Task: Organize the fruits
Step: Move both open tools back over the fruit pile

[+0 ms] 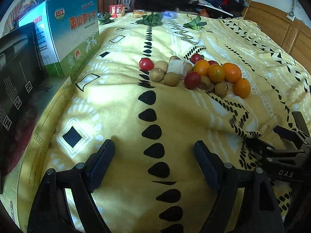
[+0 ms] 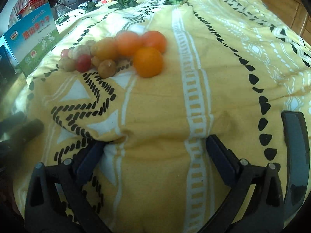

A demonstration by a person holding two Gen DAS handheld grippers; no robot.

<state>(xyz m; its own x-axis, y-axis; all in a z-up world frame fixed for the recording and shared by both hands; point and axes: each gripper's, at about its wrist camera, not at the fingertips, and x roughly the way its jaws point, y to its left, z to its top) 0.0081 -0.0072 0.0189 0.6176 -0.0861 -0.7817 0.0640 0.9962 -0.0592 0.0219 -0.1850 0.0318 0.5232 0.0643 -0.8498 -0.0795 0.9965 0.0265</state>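
On the yellow blanket [image 1: 175,126], fruits [image 1: 215,72] lie unboxed; left claw [image 1: 153,163] and right claw [image 2: 155,151] spread, empty.

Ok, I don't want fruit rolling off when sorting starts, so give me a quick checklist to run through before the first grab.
1. Left claw open and empty: ok.
2. Right claw open and empty: ok.
3. Fruit all in one pile on the yellow blanket, well ahead of both claws: ok.
4. Nearest orange free to grasp from the right claw's side: ok.
5. White wrapped block sits among the brown fruits, touching them, so lifting a neighbour may shift it: not ok.
6. A bin or tray to sort into: cannot tell, none in view.
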